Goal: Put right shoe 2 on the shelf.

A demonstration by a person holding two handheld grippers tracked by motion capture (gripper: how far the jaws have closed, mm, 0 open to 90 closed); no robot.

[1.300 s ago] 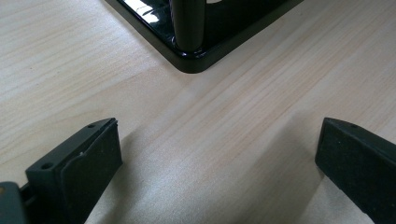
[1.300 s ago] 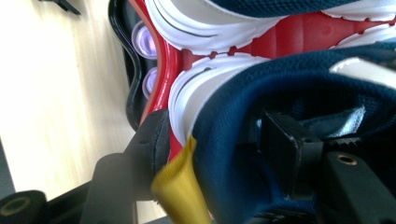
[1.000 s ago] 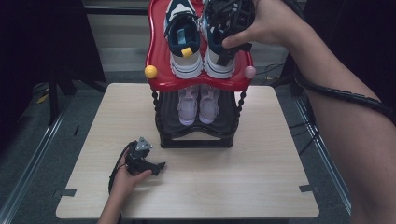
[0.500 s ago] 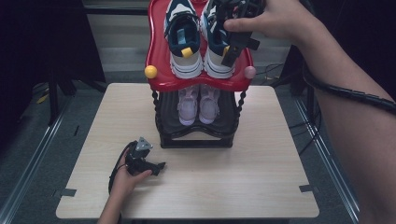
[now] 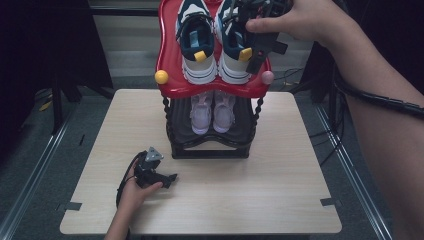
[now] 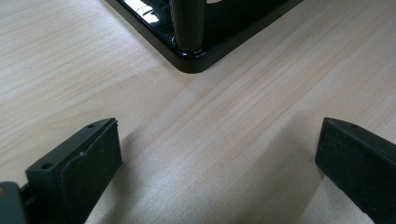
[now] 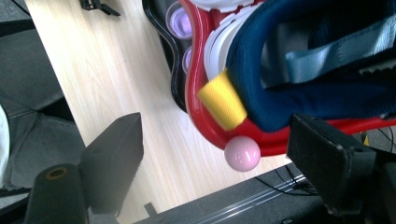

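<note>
Bare tabletop (image 5: 280,200) around the rack's black base (image 5: 210,150); red top shelf (image 5: 167,55) crowded by two sneakers (image 5: 197,45).

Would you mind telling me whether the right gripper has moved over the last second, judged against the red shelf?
Yes. The right gripper has shifted slightly right, off the navy sneaker on the red shelf; its jaws have just been opening, with the heel between them.

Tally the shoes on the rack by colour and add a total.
Navy and white sneakers on the red top shelf: 2, the left one and the right one.
Pale lilac shoes on the black lower shelf: 2, left and right.
Total: 4 shoes.
</note>
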